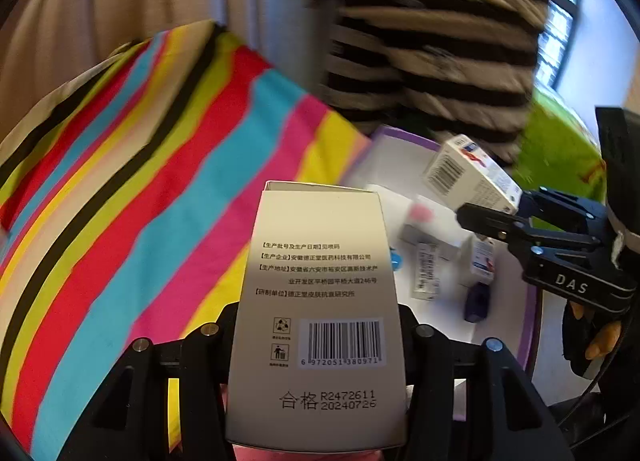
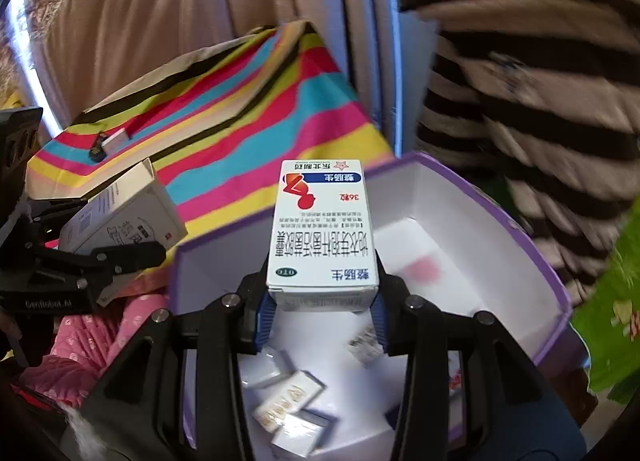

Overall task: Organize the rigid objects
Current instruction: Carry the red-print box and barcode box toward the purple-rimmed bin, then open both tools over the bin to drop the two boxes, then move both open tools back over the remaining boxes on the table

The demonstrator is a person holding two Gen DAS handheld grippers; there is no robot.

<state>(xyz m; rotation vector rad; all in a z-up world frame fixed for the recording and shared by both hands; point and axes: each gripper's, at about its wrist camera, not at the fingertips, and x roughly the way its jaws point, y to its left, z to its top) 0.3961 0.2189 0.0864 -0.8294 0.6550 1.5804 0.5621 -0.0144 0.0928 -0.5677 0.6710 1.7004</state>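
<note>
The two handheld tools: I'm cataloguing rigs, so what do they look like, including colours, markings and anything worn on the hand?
Both are black, angular two-finger tools with silver screw heads. The right tool has blue pads; seen from the left wrist view, its side reads "DAS". The left tool, seen from the right wrist view, carries faint lettering on its body. A dark glove covers the hand behind the right tool.

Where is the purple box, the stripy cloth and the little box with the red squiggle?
purple box (image 2: 538,257), right wrist view, on its purple rim.
stripy cloth (image 1: 168,189), left wrist view, on a blue stripe.
red-squiggle box (image 2: 320,229), right wrist view, on its top face.
</note>
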